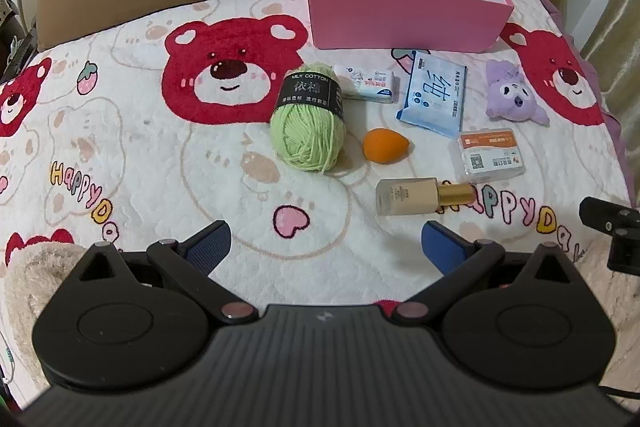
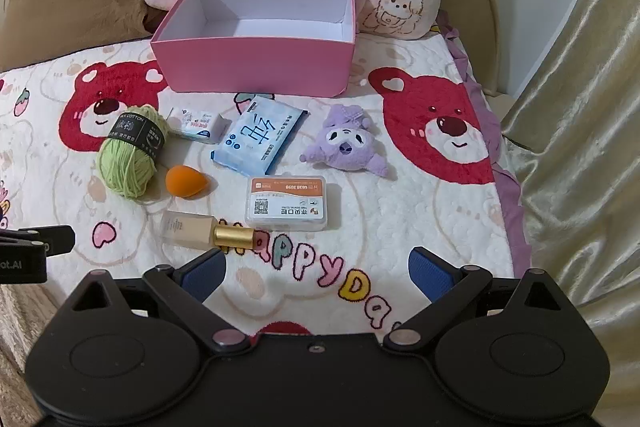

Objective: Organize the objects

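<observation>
**Start of sorting: seven loose items before an empty box**

Both the left tongs [image 1: 326,247] and the right tongs [image 2: 318,273] stand wide apart, holding nothing, above the bear-print bed blanket [image 1: 120,155]. The empty pink cardboard box [image 1: 404,19] sits at the far side. Before it lie a green yarn ball [image 1: 306,125], an orange teardrop sponge [image 1: 385,145] and a glass foundation bottle with gold cap [image 1: 424,195]. Likely hazards: the round bottle rolling from the pads, the soft bedding yielding underneath, loose yarn snagging.
</observation>
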The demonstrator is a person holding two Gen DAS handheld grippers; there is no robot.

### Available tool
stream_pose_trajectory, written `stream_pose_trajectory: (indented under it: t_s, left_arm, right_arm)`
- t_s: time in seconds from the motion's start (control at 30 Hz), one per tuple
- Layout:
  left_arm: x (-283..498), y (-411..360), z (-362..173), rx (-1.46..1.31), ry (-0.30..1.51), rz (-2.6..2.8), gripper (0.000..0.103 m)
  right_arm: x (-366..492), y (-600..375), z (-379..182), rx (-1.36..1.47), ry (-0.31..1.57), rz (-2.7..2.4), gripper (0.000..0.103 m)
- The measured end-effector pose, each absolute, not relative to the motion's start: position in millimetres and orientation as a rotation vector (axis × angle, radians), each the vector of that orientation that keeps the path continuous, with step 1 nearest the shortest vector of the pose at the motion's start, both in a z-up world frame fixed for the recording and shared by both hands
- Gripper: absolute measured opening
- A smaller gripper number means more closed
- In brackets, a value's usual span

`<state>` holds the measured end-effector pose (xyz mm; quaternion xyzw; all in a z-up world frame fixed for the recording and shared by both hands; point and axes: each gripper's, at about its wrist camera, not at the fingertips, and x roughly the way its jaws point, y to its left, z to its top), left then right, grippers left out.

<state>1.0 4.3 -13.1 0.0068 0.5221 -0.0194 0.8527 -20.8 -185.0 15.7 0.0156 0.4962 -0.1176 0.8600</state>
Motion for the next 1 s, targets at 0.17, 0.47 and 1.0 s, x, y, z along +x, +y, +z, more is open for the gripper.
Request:
stream_pose_trajectory:
  t_s: [0.17,0.47,1.0]
  left_arm:
    - [-2,2,-16,0.027,1.100,-0.047,0.103]
    - [-4,0,-15,0.053,1.089,-0.050,0.103]
    - [-15,10,-5,-0.009,1.060,-0.099,0.103]
  right_arm:
    - [-21,-183,16,0.026,1.043,-0.249,0.100]
    - [-22,-180,16,0.008,1.049,-0.253,0.100]
    - [-24,-173,18,-0.006,1.046,-0.250,0.100]
